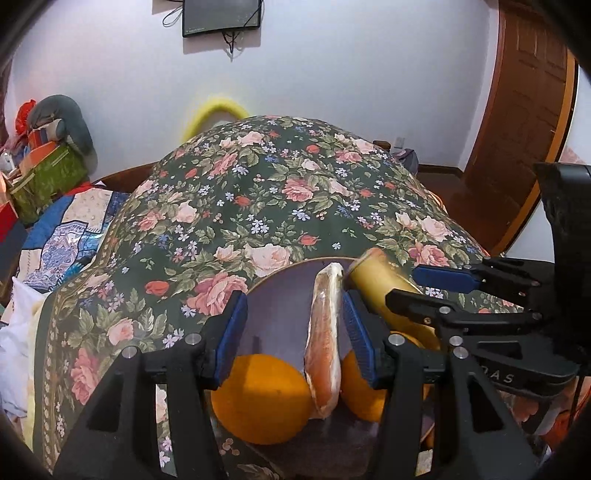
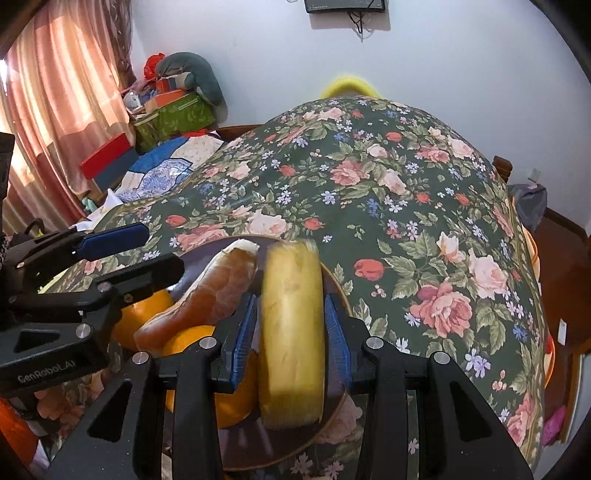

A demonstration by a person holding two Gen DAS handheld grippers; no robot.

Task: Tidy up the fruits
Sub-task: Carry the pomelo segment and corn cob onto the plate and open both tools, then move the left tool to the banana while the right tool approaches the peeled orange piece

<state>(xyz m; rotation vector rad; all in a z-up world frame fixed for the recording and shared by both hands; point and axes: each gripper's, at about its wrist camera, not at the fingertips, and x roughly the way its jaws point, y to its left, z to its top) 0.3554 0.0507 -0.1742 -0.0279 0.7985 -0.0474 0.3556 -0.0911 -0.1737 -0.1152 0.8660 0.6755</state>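
Observation:
A round purple plate lies on the floral tablecloth. On it lie two oranges and a pink pomelo wedge. My left gripper is open over the plate; the wedge stands beside its right finger, touching or nearly so. My right gripper has its jaws around a yellow melon slice, standing on edge on the plate; the pads sit at its sides. The wedge and an orange lie to its left. The left gripper shows in the right wrist view.
The cloth-covered table stretches ahead and to the right. Boxes and cushions are piled at the far left by a pink curtain. A wooden door stands at the right. A screen hangs on the white wall.

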